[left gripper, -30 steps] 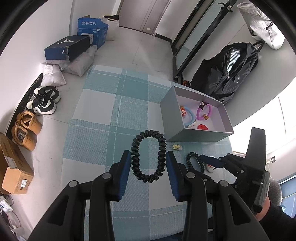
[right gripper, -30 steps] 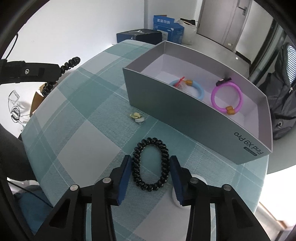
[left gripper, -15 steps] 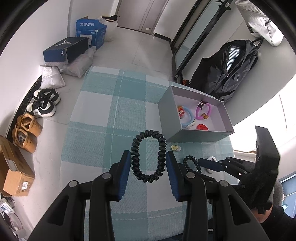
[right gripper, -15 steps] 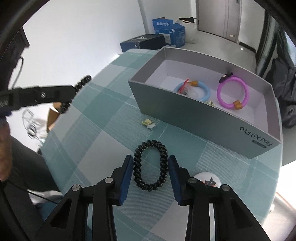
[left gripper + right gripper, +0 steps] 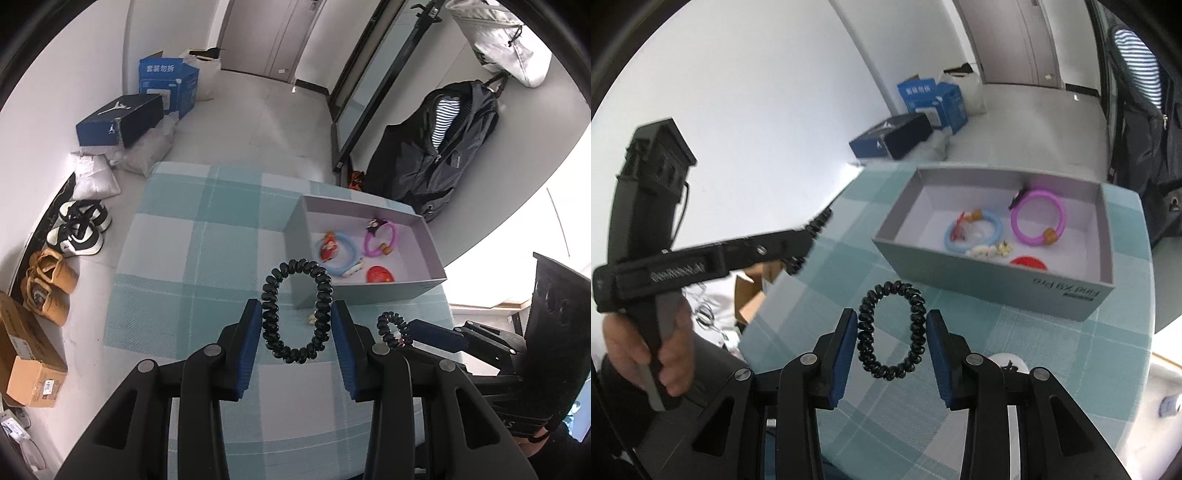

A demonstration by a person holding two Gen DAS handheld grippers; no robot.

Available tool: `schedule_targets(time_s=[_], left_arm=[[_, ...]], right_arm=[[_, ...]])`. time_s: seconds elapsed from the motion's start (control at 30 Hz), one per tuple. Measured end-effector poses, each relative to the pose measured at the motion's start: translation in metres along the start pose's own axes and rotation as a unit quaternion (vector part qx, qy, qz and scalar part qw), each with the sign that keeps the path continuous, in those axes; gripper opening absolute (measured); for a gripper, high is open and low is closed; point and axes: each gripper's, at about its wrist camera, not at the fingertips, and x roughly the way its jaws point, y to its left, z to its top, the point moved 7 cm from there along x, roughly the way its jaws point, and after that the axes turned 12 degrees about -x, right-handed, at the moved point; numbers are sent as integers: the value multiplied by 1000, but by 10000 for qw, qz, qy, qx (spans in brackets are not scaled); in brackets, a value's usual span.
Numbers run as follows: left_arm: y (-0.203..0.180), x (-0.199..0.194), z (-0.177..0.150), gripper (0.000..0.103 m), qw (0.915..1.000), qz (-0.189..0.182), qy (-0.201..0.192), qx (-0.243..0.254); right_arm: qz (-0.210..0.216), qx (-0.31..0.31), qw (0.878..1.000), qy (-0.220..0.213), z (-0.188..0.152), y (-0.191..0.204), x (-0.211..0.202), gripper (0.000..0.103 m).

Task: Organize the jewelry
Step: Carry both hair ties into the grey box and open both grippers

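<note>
A black spiral band [image 5: 295,308] is being pinched by the left gripper [image 5: 295,325] above the checked table [image 5: 177,258]. A second black spiral band [image 5: 892,330] is being clamped by the right gripper [image 5: 891,332]. Neither is being lowered yet into the grey box [image 5: 1071,291], where two bracelets are lying; a small pale piece [image 5: 311,318] is waiting beside it.

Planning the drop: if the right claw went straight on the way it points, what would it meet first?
Probably the grey box's near wall or the checked cloth just before it; depth is unclear. The right claw, shut on a black coil band, points down toward there.
</note>
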Motion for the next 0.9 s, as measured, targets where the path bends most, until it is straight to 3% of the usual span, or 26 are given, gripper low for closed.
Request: schedule_targets(time_s=[0.37,0.67,0.9], left_arm=[[-42,13,19,33,9988,-156,103,452],[-70,35,28,33,9973,-340,383,524],[-77,55,36,33,9964,-279,568,559]], right_arm=[[-13,221,9979,-615,41,-21,-40,37],[-229,124,9980,-575,71,-53,-42,37],[-284,218,9980,-528,76,-74,-33,37]])
